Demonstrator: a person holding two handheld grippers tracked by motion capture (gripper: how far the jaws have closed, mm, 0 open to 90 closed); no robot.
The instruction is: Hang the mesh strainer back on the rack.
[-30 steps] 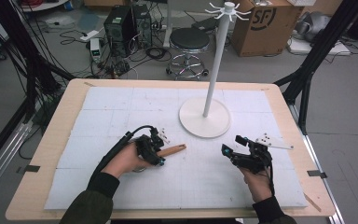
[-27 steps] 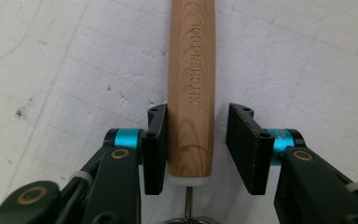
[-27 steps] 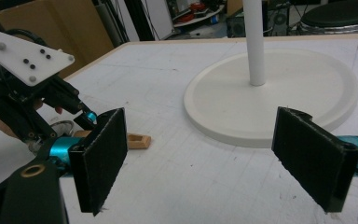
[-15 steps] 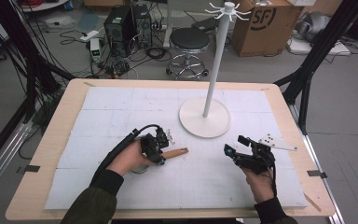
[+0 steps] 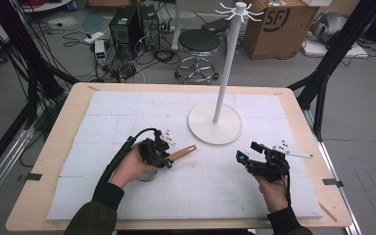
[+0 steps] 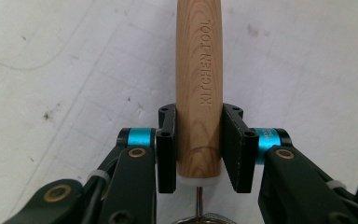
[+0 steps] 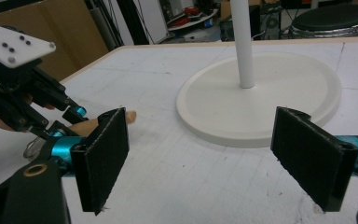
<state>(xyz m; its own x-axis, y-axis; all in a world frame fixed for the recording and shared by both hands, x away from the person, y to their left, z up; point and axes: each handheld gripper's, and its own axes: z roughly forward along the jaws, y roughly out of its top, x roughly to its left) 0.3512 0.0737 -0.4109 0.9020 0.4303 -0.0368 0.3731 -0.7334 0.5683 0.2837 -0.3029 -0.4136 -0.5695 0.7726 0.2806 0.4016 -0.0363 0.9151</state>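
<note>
Jaws of the left gripper (image 6: 198, 149) have just been closing and now clamp the light wooden handle stamped KITCHEN TOOL (image 6: 199, 84) near its metal end, which gives control over the utensil lying on the white gridded table mat (image 5: 127, 122). Jaws of the right gripper (image 7: 214, 158) stand wide apart with nothing between them, free to assist. Beyond stands the white round-based hook stand (image 5: 214, 128), a likely hanging point. Count: two grippers, one handle, one stand.

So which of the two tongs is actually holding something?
The left tongs: their jaws are clamped on the wooden handle stamped KITCHEN TOOL. The right tongs stand wide open with nothing between them.
</note>
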